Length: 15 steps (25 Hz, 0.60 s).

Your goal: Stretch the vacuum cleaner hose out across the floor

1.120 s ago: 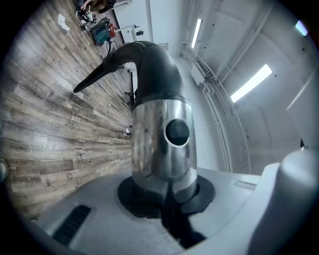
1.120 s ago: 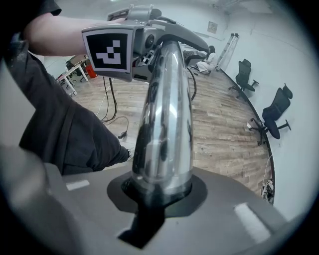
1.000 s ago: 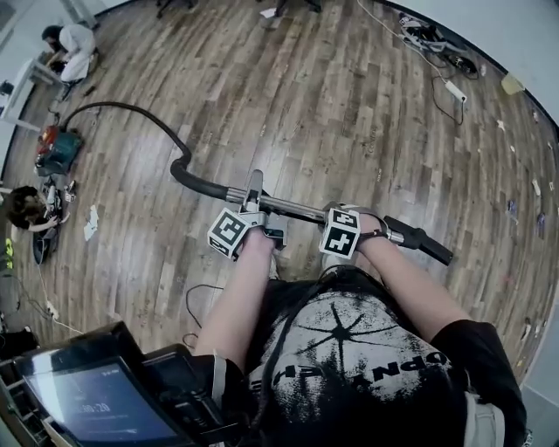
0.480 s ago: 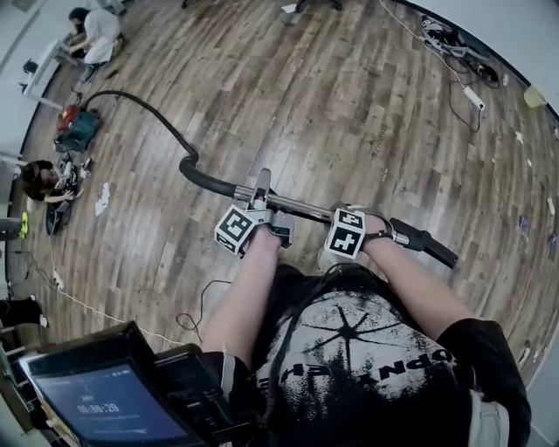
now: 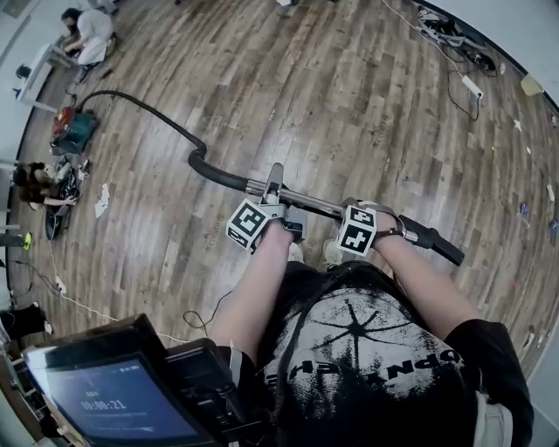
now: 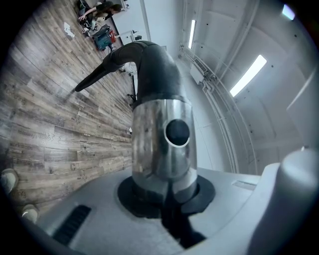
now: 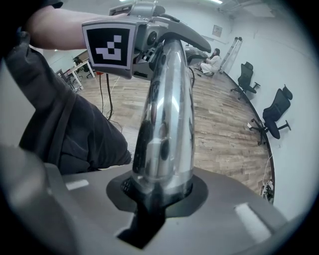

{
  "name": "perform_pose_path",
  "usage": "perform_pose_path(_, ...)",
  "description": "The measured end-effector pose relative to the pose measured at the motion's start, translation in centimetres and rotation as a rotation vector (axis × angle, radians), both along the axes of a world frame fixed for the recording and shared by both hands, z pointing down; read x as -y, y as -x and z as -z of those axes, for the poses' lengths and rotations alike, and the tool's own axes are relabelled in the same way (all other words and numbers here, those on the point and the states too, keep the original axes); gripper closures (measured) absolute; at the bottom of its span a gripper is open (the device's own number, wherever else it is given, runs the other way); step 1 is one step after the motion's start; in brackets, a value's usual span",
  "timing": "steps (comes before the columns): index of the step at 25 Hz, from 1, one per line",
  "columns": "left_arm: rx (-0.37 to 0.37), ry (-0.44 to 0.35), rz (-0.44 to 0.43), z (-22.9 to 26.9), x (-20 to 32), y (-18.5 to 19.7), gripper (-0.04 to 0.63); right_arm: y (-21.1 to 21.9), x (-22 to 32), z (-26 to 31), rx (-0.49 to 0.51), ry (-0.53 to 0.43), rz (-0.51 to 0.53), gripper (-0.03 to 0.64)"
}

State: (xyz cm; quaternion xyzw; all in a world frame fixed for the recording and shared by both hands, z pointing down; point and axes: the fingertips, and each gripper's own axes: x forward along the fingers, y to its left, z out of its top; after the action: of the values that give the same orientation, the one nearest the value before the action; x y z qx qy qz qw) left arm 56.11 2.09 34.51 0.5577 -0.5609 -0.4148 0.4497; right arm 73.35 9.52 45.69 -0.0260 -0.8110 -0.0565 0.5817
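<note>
Over the floor (image 5: pixel 349 105): I am holding the metal tube (image 5: pixel 307 201).
Left tongs (image 5: pixel 273 199): clamping it.
Right tongs (image 5: pixel 371 216): opening, tube between them.
Hose (image 5: pixel 148 111): trailing away leftward.

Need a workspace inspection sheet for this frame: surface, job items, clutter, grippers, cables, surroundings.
Surface: wood floor.
Job's things: black hose runs from vacuum cleaner to metal wand.
Clutter: paper scraps at left.
Grippers: left gripper shut on the wand; right gripper grips the wand, jaws opening.
Cables: power strip and cable bundle, top right.
Surroundings: people at far left; office chairs by the wall.
</note>
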Motion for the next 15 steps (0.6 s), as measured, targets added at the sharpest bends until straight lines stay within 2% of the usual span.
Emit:
perform_pose_path(9, -0.039, 0.017, -0.084, -0.8, 1.8, 1.7, 0.554, 2.2, 0.9, 0.0, -0.024, -0.07, -0.123, 0.546)
perform_pose_path(15, -0.057, 0.032, -0.158, -2.0, 3.4, 1.0, 0.554, 1.9, 1.0, -0.8, -0.051, -0.054, -0.204, 0.551)
